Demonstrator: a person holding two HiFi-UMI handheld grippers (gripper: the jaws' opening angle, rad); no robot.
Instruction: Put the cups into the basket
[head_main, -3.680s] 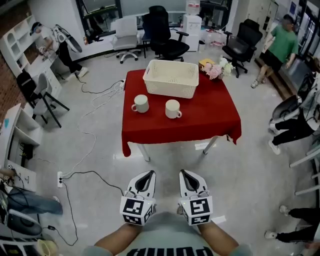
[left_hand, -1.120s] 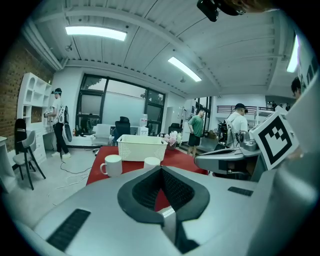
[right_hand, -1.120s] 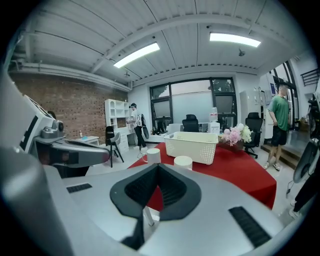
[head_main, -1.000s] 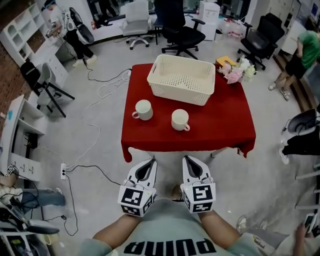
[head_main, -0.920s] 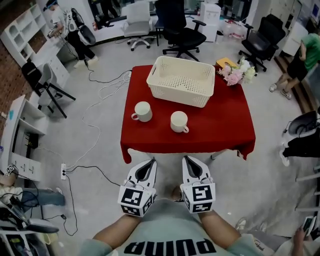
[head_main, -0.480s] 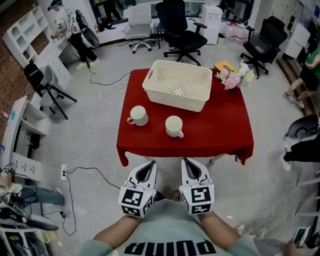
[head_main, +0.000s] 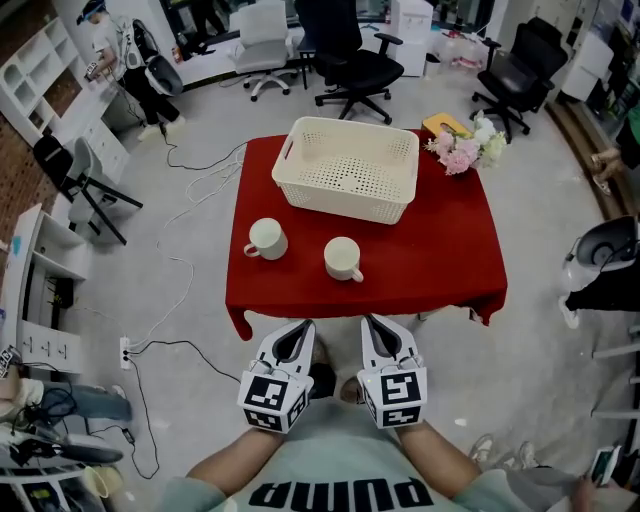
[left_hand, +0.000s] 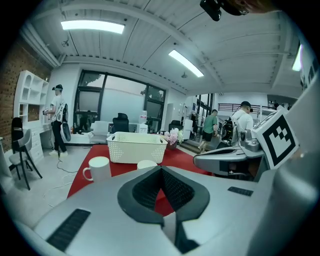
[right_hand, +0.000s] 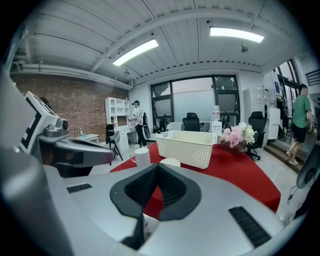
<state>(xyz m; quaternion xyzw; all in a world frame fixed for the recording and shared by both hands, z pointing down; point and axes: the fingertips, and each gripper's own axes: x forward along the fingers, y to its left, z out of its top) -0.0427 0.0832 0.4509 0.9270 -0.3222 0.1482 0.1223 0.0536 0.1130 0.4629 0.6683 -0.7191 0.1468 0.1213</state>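
The worktop (head_main: 440, 250) has come closer, its edge now just ahead of the left gripper (head_main: 299, 328) and right gripper (head_main: 372, 325), jaws together, empty; the left cup (head_main: 266, 238) stands ahead of the left, the right cup (head_main: 343, 258) between both, the basket (head_main: 345, 203) beyond them.

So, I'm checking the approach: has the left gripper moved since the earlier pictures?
Yes. The left gripper has come closer to the red table and its front edge: earlier bare floor lay between them, now its tips nearly meet the hem.
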